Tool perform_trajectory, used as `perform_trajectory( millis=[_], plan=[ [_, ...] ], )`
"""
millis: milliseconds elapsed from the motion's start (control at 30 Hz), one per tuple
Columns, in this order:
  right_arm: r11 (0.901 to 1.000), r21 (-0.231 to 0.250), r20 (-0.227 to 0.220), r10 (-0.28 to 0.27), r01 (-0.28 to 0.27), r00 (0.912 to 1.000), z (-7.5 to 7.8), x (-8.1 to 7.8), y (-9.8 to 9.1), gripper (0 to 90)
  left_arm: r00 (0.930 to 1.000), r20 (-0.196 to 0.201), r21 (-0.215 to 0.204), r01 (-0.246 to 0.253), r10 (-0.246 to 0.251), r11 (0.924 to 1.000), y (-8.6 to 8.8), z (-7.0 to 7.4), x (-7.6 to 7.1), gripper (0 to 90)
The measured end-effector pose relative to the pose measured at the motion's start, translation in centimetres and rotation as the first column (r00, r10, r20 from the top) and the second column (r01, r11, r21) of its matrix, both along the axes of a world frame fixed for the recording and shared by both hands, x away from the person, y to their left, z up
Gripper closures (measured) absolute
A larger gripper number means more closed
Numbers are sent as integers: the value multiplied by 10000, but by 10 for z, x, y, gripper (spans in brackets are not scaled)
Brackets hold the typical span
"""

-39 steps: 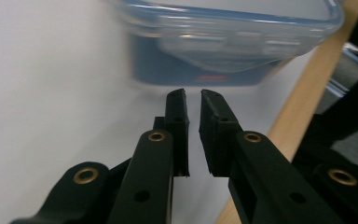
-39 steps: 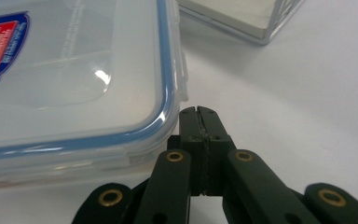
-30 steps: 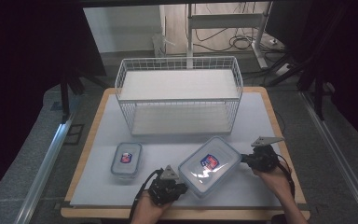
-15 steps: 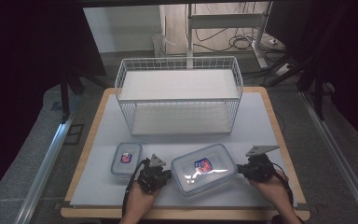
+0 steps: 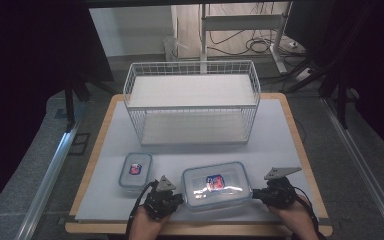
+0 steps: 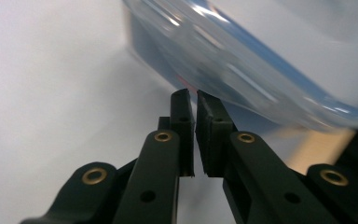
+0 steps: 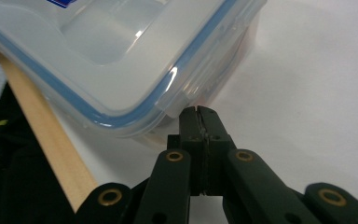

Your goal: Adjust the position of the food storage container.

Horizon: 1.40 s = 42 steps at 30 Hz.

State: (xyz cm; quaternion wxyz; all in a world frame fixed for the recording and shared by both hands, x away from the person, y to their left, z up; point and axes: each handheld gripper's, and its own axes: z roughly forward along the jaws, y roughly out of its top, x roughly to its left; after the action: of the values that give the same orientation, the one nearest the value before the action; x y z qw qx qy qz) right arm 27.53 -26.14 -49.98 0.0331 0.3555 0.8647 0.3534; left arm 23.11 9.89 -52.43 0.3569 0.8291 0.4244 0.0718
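Step in hand: I judge I'm carrying the large clear plastic box with the blue-edged lid [image 5: 215, 186] between both tongs, at the near middle of the white bench [image 5: 280, 130].
Left tongs [image 5: 179, 198]: pinched nearly shut on the box's left end tab.
Right tongs [image 5: 256, 194]: clamped shut at its right end latch.
Neighbour: a small clear lidded box [image 5: 135, 170] sits just to the left.
Next move: probably lifting evenly toward the white wire basket [image 5: 192, 102] at the far side, keeping both ends level.
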Motion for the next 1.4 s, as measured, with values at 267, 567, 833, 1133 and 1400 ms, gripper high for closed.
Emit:
perform_trajectory(
  millis=[267, 567, 833, 1133, 1400],
  plan=[
    [9999, -93, 71, -115, 116, 9999, -1, 6, 10, 900, 9980, -99, 73, -616, 617, 9981, 5, -2, 18, 895],
    [9990, -396, 310, -172, 185, 9994, -3, 27, 39, 900, 9894, -89, 376, -1444, 1448, 9888, 22, -2, 39, 891],
    [9998, -89, 218, -175, 177, 9996, -5, 39, 45, 883, 9855, 168, 395, -1695, 1689, 9847, 31, -1, 45, 870],
    [9998, 146, 431, -156, 149, 9989, -1, 32, 36, 867, 9595, 583, 707, -2793, 2755, 9576, 54, 3, 47, 898],
    [9996, 102, 441, -281, 277, 9986, -1, 32, 29, 868, 9237, 825, 932, -3808, 3740, 9199, 91, 4, 55, 899]
  ],
)
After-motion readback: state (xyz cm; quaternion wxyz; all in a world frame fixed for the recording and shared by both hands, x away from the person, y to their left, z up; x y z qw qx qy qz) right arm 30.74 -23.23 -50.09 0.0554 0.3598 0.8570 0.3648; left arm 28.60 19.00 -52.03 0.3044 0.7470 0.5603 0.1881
